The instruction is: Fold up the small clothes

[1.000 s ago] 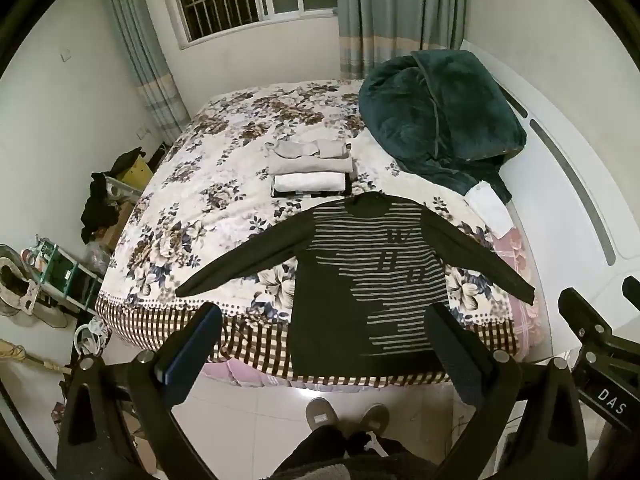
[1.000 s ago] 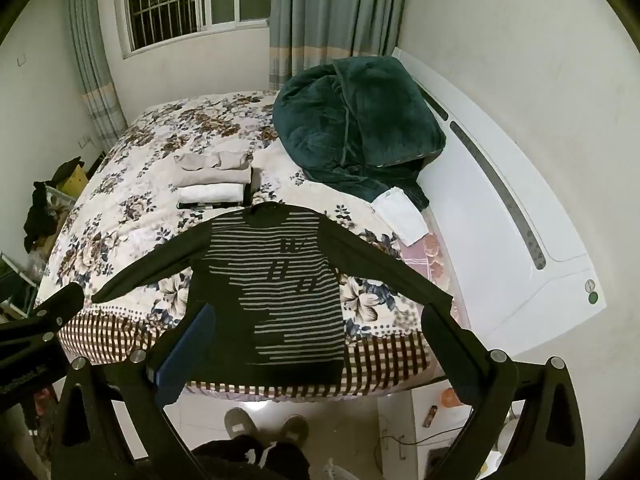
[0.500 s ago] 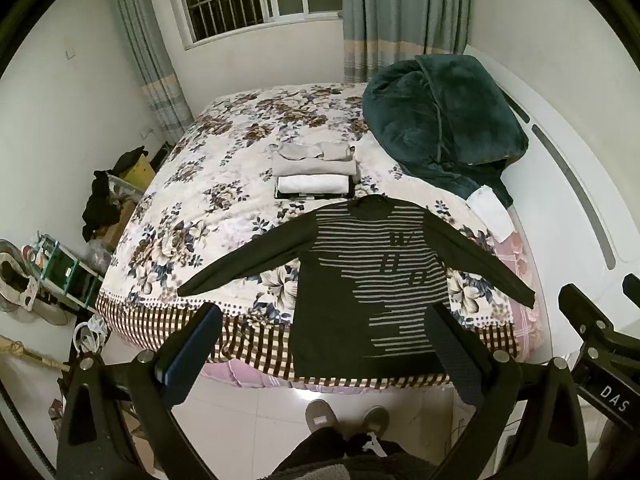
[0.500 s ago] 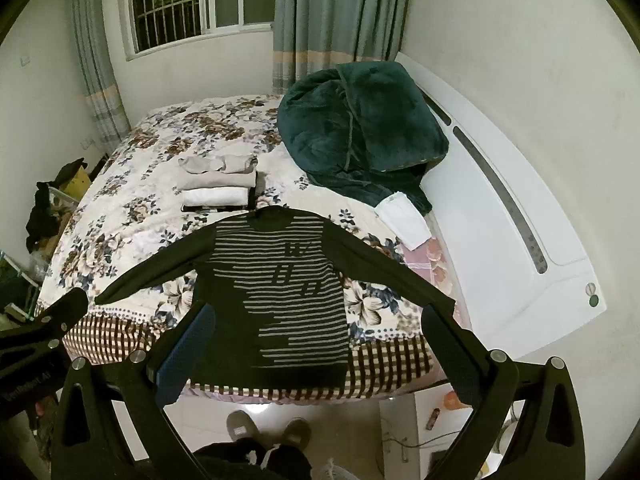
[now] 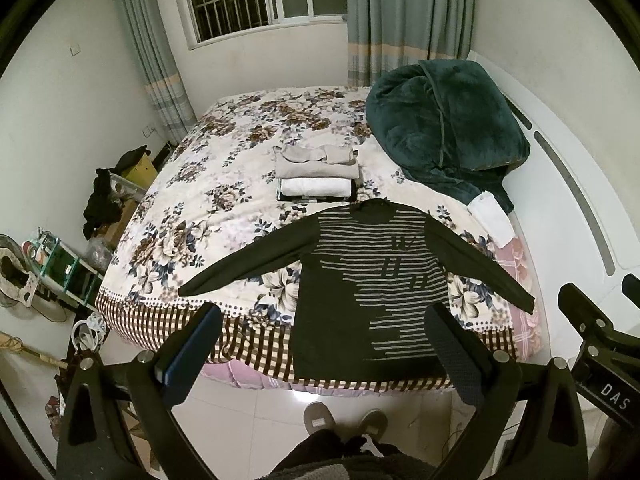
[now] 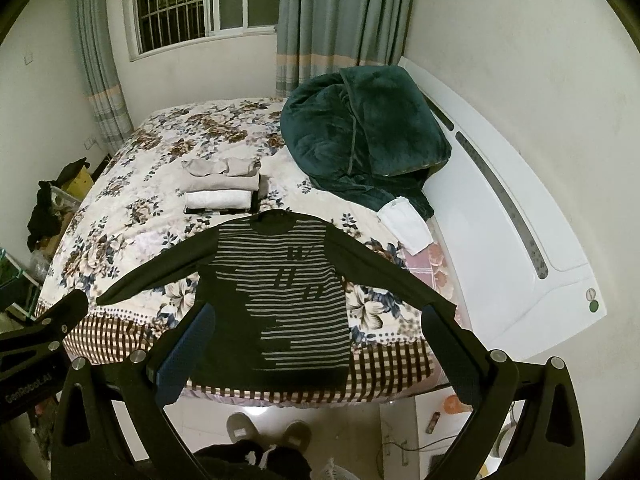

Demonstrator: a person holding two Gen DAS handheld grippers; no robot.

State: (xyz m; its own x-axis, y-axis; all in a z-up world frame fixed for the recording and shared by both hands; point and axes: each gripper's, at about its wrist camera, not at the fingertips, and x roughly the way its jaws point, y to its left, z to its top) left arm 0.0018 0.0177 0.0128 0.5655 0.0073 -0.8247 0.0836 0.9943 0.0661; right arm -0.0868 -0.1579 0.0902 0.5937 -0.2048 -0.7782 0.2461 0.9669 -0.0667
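The left claw (image 5: 324,344) is held above the floor at the foot of the bed (image 5: 172,240), fingers spread wide apart and gripping nothing. A dark striped sweater (image 5: 360,280) lies flat and face up on the floral bedspread, both sleeves extended outward, its hem hanging over the near edge. Beyond its collar sits a stack of folded clothes (image 5: 316,176). A dark green blanket (image 5: 444,120) is heaped toward the right, against the headboard side. The right claw (image 6: 316,340) is likewise raised clear of the bed, fingers fully apart and empty. A person's slippers (image 6: 268,436) stand on the floor below.
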